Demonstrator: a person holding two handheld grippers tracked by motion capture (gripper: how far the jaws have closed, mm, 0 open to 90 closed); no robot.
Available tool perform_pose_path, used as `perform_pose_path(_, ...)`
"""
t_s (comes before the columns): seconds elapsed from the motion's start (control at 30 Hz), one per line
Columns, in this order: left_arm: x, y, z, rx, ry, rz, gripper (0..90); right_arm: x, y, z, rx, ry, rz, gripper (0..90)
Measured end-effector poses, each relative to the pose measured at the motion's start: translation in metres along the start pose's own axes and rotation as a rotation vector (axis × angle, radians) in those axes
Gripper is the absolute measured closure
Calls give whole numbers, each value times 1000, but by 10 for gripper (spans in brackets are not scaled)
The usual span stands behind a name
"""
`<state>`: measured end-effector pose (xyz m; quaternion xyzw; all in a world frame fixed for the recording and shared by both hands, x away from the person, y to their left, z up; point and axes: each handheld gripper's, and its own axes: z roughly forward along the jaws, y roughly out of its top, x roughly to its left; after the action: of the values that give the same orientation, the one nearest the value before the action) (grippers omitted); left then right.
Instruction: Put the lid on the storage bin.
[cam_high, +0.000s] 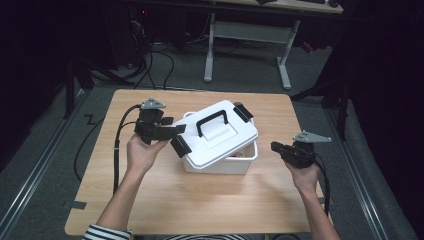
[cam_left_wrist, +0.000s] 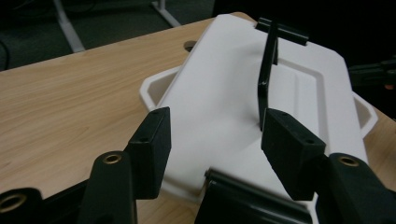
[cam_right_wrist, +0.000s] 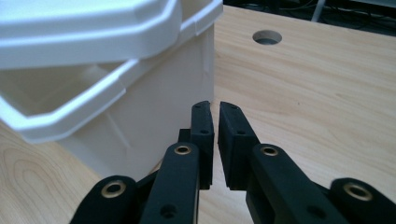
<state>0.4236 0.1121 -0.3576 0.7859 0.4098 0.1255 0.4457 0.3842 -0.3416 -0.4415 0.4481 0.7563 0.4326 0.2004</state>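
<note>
While the white plastic storage box (cam_high: 220, 157) sits mid-desk (cam_high: 165, 210) with its lid (cam_high: 220, 131) askew, the left gripper (cam_high: 176, 126) gapes empty at its black end clasp (cam_high: 180, 145), the right gripper (cam_high: 276, 146) is closed on nothing, and the light, rigid, slick lid looks best taken by its black handle (cam_high: 212, 120).

My right gripper (cam_right_wrist: 215, 114) hangs low over the wooden table (cam_right_wrist: 327, 93), its two black jaws drawn nearly together with only a thin slit between them and nothing held there. Just left of my jaws stands the white box (cam_right_wrist: 154, 107), its side wall close by, its lid (cam_right_wrist: 84, 28) sitting askew across the rim. Beyond the box, a round hole (cam_right_wrist: 267, 37) marks the tabletop.
</note>
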Motion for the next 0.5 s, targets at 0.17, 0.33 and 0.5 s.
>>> perform_pose_path(0.17, 4, -12, -10, 11, 77, -37, 433, -1, 16, 4, -7, 13, -12, 877)
perform_pose_path(0.33, 11, -25, -11, 35, 118, -90, 431, -2, 28, 8, -23, 25, -10, 886)
perform_pose_path(0.5, 17, -34, -11, 52, 157, -135, 427, 0, 37, 14, -17, 38, -23, 897)
